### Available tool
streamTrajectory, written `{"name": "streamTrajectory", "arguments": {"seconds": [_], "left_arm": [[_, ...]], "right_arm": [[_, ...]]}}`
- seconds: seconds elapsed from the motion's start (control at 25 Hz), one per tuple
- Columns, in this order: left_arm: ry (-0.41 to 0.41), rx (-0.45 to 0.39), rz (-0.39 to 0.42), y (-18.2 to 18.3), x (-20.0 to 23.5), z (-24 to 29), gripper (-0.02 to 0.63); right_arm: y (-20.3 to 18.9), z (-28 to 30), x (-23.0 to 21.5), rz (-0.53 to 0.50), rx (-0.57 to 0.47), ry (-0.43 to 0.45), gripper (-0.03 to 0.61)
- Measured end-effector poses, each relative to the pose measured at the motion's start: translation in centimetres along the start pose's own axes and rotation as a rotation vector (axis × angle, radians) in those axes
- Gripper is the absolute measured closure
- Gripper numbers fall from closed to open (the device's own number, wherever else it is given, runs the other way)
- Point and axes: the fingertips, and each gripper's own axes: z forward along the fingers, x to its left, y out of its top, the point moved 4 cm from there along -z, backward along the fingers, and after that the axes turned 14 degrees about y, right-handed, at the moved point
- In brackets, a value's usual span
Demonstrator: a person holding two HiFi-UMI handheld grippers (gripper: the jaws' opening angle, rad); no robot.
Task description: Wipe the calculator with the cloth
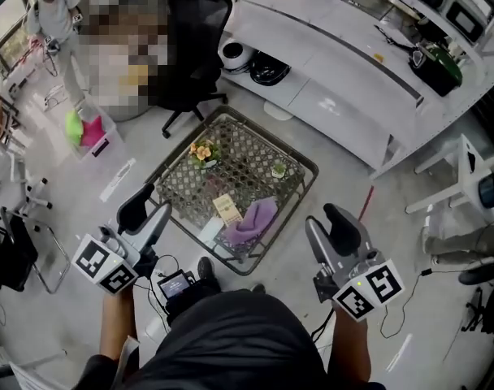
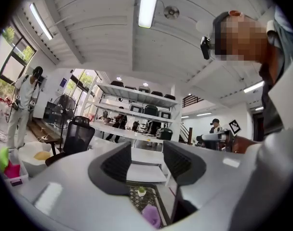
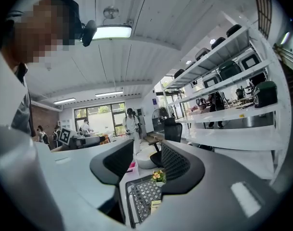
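Both grippers are held level in front of the table (image 1: 247,157), clear of everything on it. The left gripper (image 1: 147,211) has its jaws partly apart with nothing between them, and so does the right gripper (image 1: 322,216). The calculator (image 1: 227,208) lies near the table's front edge, with the purple cloth (image 1: 252,222) just beside it. The flowers (image 1: 202,151) stand at the table's far side.

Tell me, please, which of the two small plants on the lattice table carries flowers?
The left plant has yellow-orange blooms. The right plant shows only green leaves in a pale pot.
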Motion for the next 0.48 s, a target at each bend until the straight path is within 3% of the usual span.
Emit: {"name": "streamTrajectory", "arguments": {"seconds": [0.48], "left_arm": [[-0.143,0.013,-0.041,-0.7,7.7,4.2,0.387]], "right_arm": [[0.1,6.8,2.1,-0.035,0.038,-0.114,0.411]]}}
